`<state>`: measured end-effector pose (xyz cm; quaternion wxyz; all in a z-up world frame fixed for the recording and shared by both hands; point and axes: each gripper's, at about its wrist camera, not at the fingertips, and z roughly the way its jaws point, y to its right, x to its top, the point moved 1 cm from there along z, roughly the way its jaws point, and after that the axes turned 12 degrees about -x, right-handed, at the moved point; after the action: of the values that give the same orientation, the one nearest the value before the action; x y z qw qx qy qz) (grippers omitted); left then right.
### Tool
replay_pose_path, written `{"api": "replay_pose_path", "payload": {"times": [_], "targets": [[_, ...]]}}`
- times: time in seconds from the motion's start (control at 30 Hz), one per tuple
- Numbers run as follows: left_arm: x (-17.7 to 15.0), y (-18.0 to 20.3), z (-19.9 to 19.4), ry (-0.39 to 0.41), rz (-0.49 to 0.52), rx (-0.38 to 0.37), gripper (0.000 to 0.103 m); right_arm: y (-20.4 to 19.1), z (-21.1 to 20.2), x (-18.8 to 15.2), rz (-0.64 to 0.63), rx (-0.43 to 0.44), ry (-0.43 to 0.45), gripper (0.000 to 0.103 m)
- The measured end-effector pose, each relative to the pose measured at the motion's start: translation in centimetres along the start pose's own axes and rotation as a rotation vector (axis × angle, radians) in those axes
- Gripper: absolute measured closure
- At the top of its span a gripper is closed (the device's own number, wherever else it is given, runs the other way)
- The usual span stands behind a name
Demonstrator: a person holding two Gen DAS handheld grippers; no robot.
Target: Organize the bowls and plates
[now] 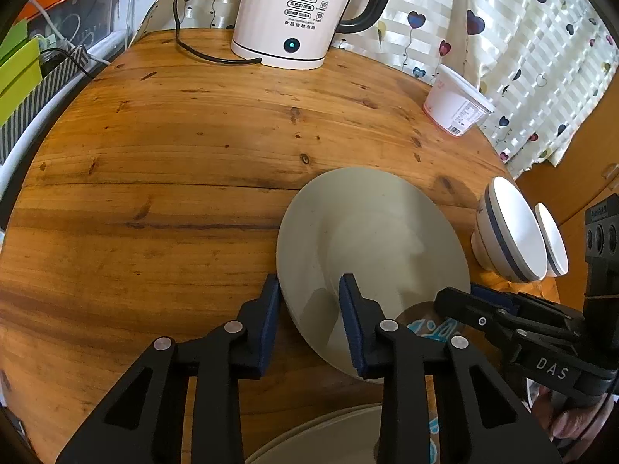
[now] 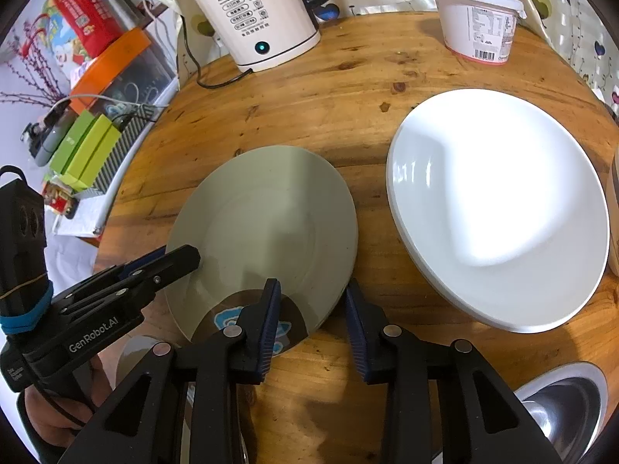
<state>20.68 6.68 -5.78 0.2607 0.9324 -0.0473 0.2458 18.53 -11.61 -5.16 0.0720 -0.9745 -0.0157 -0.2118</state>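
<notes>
A beige plate (image 1: 371, 239) (image 2: 267, 216) lies on the round wooden table (image 1: 154, 178). My left gripper (image 1: 311, 309) (image 2: 170, 261) straddles its left near rim, one pad against the outer edge and the other on the plate's face. My right gripper (image 2: 311, 305) (image 1: 460, 295) straddles the right near rim the same way. Both look shut on the plate. A brown dish with a blue pattern (image 2: 226, 319) (image 1: 423, 323) overlaps the plate's near edge. A large white plate (image 2: 499, 208) sits to its right. Two white bowls with blue stripes (image 1: 506, 232) stand at the table's right edge.
A white electric kettle (image 1: 298, 11) (image 2: 255, 19) with its cord stands at the back. A white plastic tub (image 1: 456, 104) (image 2: 479, 23) stands back right. A steel bowl (image 2: 561, 406) is at the near right and another pale plate (image 1: 329, 433) near me. Boxes (image 2: 85, 150) crowd the left.
</notes>
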Motion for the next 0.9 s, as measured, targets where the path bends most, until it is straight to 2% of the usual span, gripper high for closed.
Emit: {"api": "replay_pose_path", "payload": {"times": [0.47, 0.9], "targets": [[-0.3, 0.2, -1.0, 0.020, 0.005, 0.008, 0.072, -0.2, -0.9, 0.4, -0.012, 0.014, 0.037, 0.073], [-1.6, 1.1, -3.8, 0.065, -0.003, 0.011, 0.072, -0.7, -2.6, -0.2, -0.033, 0.040, 0.065, 0.073]]}}
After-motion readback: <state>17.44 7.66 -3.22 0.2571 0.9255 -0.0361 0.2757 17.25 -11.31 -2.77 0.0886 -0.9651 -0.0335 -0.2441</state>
